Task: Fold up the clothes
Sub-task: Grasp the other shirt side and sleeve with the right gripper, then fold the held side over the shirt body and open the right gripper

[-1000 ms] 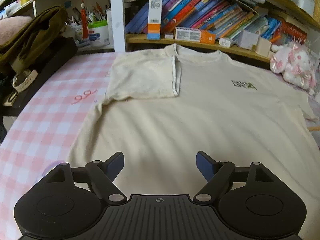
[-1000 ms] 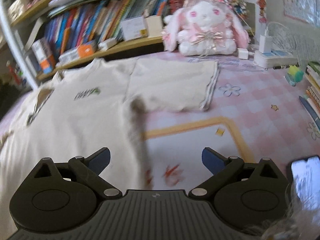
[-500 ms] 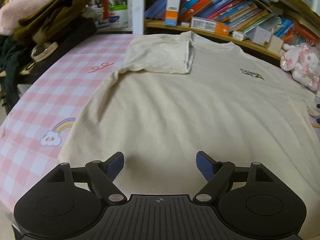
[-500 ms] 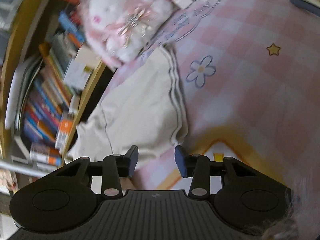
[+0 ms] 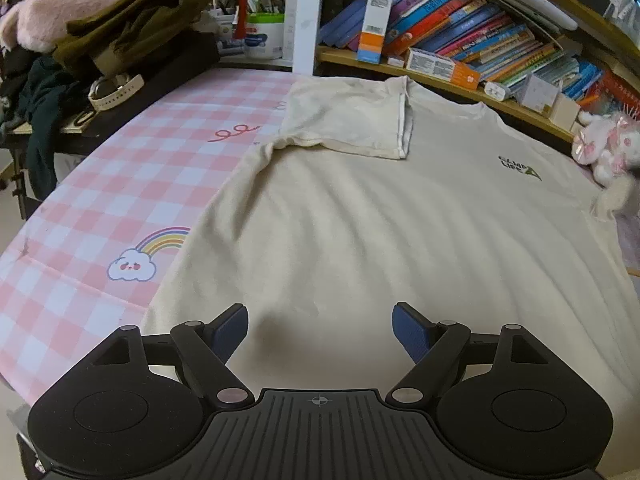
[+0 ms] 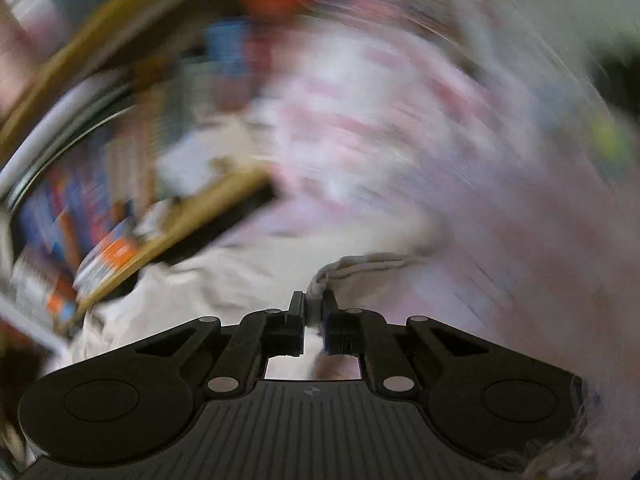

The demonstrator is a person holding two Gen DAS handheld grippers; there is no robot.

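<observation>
A cream T-shirt [image 5: 380,232] lies flat on the pink checked tablecloth [image 5: 120,184], its far-left sleeve [image 5: 348,120] folded in over the chest. My left gripper [image 5: 318,330] hovers open over the shirt's near hem with nothing between its blue pads. In the blurred right wrist view my right gripper [image 6: 313,312] is shut on the striped edge of the other sleeve [image 6: 360,264], which rises bunched from between the pads. The rest of the shirt [image 6: 224,276] trails off to the left below it.
A wooden shelf of books [image 5: 460,40] runs along the far side of the table. A pink plush rabbit [image 5: 604,148] sits at the right. Dark clothes and a bag [image 5: 120,28] are piled at the far left. The table's left edge drops off nearby.
My right gripper closed from wide open onto the right sleeve's striped edge and swung up with it, blurring its view. My left gripper drew back along the shirt toward the hem, still open.
</observation>
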